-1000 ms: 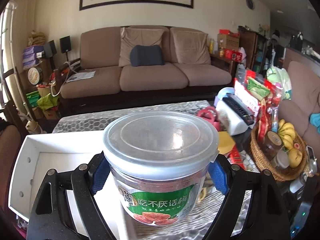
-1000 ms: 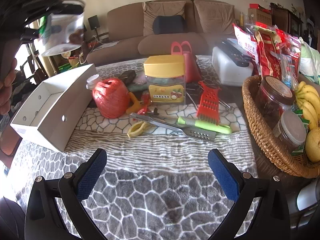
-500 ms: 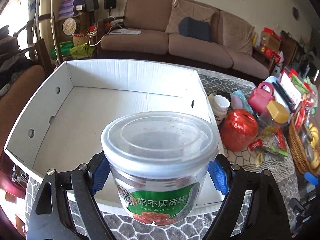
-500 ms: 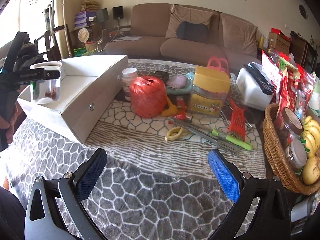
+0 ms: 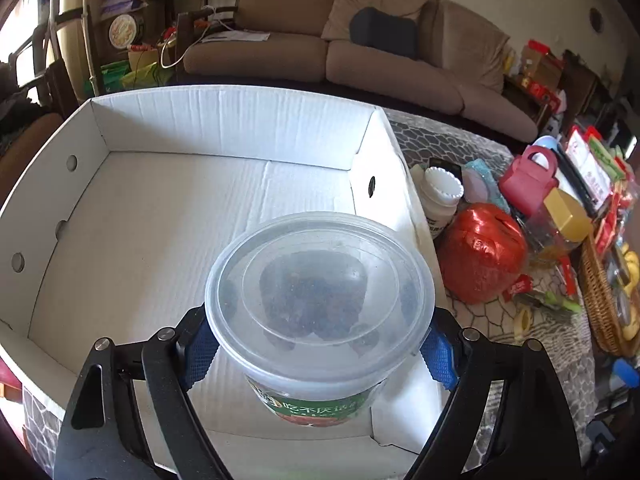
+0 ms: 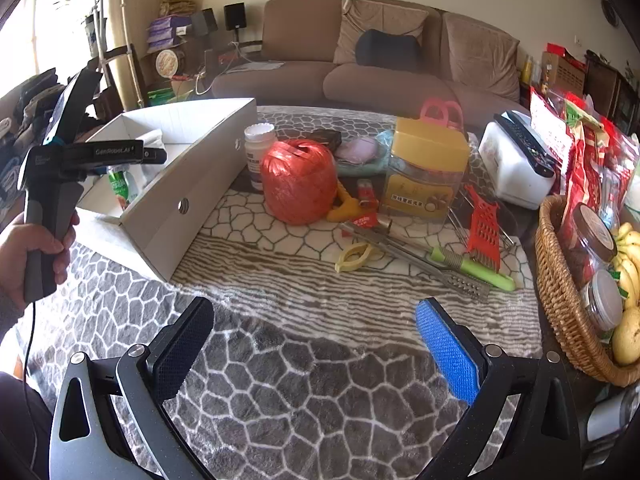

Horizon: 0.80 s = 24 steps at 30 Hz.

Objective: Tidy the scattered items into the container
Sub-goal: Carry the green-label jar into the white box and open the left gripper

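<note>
Right gripper (image 6: 316, 344) spread wide, nothing between pads, over bare patterned blanket (image 6: 320, 380). Left gripper (image 5: 320, 344) pinching clear-lidded jar (image 5: 320, 280), tilted down, inside white box (image 5: 236, 120) near right wall; box floor beyond bare. Red twine ball (image 6: 298, 180) just outside box. Hand (image 6: 34, 252) grips handle, left edge.

I see the white cardboard box (image 5: 168, 216) open at the top, its floor bare, so there is free room inside. The jar (image 5: 320, 300) in my left gripper (image 5: 320, 350) fills the near right corner. Just right of the box wall, a white bottle (image 6: 259, 152) and a red twine ball (image 6: 298, 180) crowd the way. Ahead of my right gripper (image 6: 316, 344), the near tablecloth (image 6: 320, 380) is bare; tongs (image 6: 416, 260) and a wicker basket (image 6: 560, 300) stand farther right.
</note>
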### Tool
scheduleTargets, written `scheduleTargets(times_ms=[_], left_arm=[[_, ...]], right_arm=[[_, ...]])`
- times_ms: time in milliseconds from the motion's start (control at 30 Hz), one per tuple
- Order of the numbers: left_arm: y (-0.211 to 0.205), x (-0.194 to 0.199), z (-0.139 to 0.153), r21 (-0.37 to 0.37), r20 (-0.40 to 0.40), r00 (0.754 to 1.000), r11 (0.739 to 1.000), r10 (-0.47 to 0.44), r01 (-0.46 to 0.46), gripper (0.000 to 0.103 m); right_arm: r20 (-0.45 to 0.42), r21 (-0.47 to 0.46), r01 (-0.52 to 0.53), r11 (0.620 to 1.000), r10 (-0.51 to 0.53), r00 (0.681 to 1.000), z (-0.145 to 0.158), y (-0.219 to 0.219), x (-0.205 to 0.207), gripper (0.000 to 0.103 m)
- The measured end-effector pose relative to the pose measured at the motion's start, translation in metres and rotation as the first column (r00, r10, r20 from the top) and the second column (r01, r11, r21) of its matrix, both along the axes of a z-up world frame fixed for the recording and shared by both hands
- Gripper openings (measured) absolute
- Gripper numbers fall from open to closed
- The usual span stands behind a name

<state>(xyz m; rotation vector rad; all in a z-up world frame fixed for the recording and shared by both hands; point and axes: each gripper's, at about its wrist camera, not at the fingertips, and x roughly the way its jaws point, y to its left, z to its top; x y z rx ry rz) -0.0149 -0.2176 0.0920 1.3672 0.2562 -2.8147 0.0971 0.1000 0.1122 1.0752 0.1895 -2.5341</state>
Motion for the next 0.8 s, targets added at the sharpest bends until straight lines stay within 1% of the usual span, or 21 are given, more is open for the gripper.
scheduleTargets(times_ms=[100,167,233,333,367,433,533,667,800], left_arm=[[0.001,0.003,-0.005,-0.006,0.022,1.0,1.0,-0.004,0.004,0.083],[-0.001,0.005,-0.007,-0.004,0.029,1.0,1.0,0.005,-0.005,0.083],[-0.005,0.005,-0.01,0.012,0.04,0.999,1.0,0.012,-0.013,0.083],[-0.009,0.005,-0.011,0.026,0.048,0.999,1.0,0.016,-0.017,0.083],[-0.011,0.004,-0.011,0.027,0.048,0.999,0.999,0.016,-0.017,0.083],[-0.012,0.003,-0.011,0.025,0.05,0.999,1.0,0.015,-0.016,0.083],[-0.014,0.002,-0.011,0.023,0.045,0.999,1.0,0.007,-0.008,0.083],[-0.015,0.001,-0.011,0.022,0.043,0.999,1.0,-0.008,0.007,0.083],[-0.014,-0.002,-0.016,0.018,0.059,0.998,0.999,-0.034,0.033,0.083]], right_arm=[[0.008,-0.027,0.003,1.0,-0.003,1.0,0.001,0.0,-0.001,0.103],[0.001,-0.051,-0.015,0.999,0.015,1.0,0.005,-0.007,0.002,0.103],[-0.017,-0.091,-0.064,0.994,0.063,0.998,0.013,-0.019,0.008,0.103],[-0.03,-0.148,-0.167,0.975,0.164,0.986,0.026,-0.05,0.017,0.103],[-0.033,-0.146,-0.196,0.97,0.193,0.981,0.031,-0.063,0.018,0.103],[-0.044,-0.111,-0.237,0.965,0.234,0.971,0.041,-0.09,0.018,0.103],[-0.067,-0.11,-0.275,0.955,0.269,0.961,0.058,-0.121,0.016,0.103],[-0.095,-0.116,-0.302,0.946,0.292,0.952,0.07,-0.146,0.013,0.103],[-0.096,-0.111,-0.315,0.943,0.305,0.948,0.069,-0.161,0.01,0.103]])
